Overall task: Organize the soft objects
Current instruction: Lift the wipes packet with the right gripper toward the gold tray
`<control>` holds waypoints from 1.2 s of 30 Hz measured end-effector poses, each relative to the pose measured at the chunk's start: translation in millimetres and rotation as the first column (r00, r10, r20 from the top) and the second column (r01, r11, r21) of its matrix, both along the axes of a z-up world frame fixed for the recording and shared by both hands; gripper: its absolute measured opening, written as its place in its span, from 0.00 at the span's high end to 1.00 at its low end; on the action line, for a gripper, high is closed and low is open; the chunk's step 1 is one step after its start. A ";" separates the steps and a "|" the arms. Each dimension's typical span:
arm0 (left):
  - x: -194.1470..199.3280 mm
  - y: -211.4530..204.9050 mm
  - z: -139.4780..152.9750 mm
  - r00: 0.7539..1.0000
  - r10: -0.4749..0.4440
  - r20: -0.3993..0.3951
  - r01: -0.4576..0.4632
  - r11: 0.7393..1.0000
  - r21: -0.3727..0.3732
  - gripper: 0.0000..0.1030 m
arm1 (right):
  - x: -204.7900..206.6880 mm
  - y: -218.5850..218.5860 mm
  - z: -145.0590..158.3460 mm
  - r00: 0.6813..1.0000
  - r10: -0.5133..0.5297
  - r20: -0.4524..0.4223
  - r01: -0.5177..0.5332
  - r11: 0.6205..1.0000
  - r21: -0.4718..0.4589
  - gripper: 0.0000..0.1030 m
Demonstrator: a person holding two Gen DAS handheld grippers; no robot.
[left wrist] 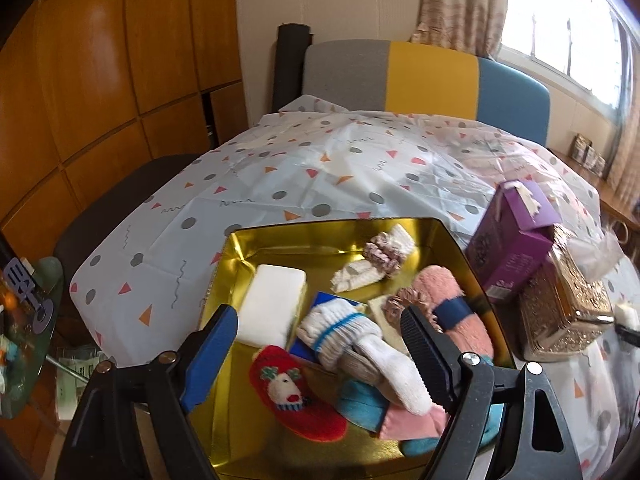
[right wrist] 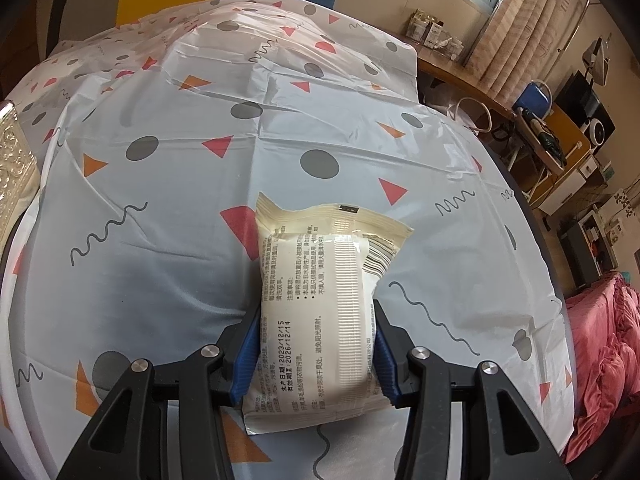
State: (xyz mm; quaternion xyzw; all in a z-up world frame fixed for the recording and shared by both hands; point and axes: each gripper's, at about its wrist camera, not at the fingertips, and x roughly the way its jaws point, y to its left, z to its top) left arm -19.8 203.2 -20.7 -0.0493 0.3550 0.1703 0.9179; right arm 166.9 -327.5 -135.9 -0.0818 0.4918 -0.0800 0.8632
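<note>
Left wrist: one gold tray (left wrist: 240, 240) holds perhaps seven soft items.

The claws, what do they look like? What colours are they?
Both look alike. The left claw and right claw have black angular frames with cut-out holes and shiny silver bolts. Their fingers wear blue pads; one left pad shows a black ribbed face. No cables, hands or sleeves show.
</note>
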 end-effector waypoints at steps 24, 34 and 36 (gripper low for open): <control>-8.0 8.2 -31.3 0.998 -0.032 -0.059 0.028 0.998 -0.064 0.18 | -4.8 19.5 8.1 0.991 -0.110 -0.075 0.114 0.992 0.050 0.56; -16.5 24.6 -26.7 0.999 0.014 -0.040 -0.017 0.997 -0.074 0.18 | 33.3 57.6 80.9 0.998 -0.058 0.001 0.056 0.978 0.201 0.56; -16.8 25.6 -26.1 0.999 0.017 -0.040 -0.019 0.997 -0.074 0.18 | 41.9 72.9 102.3 0.999 -0.027 0.037 0.019 0.981 0.195 0.56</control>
